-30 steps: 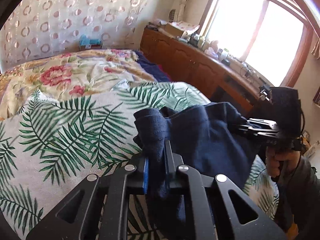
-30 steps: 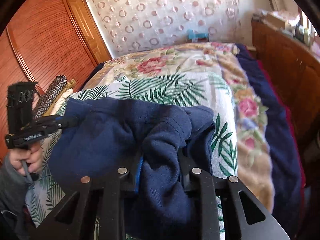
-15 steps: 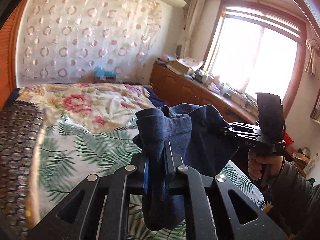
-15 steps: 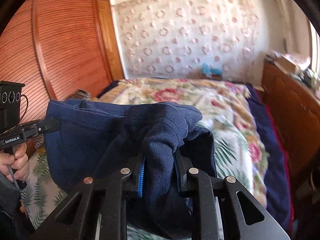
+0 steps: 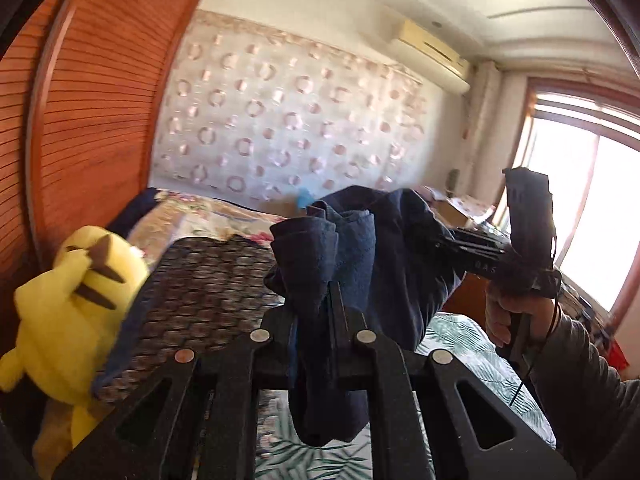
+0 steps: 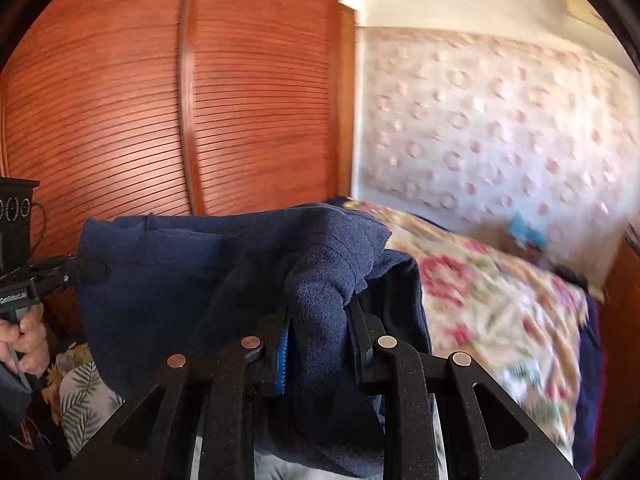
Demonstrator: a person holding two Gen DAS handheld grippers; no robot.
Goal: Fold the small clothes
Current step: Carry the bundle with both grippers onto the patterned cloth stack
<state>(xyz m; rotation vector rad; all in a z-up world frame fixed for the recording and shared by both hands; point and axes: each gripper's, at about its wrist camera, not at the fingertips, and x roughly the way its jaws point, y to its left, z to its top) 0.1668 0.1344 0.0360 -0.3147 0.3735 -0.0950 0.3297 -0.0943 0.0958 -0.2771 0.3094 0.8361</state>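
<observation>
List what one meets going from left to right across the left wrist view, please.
yellow plush toy → patterned dark cushion → navy garment → right gripper → window

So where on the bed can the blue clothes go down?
The palm-leaf sheet below the navy garment looks bare, and so does the floral quilt toward the wall. It is crowded by the yellow plush toy and patterned cushion.
</observation>
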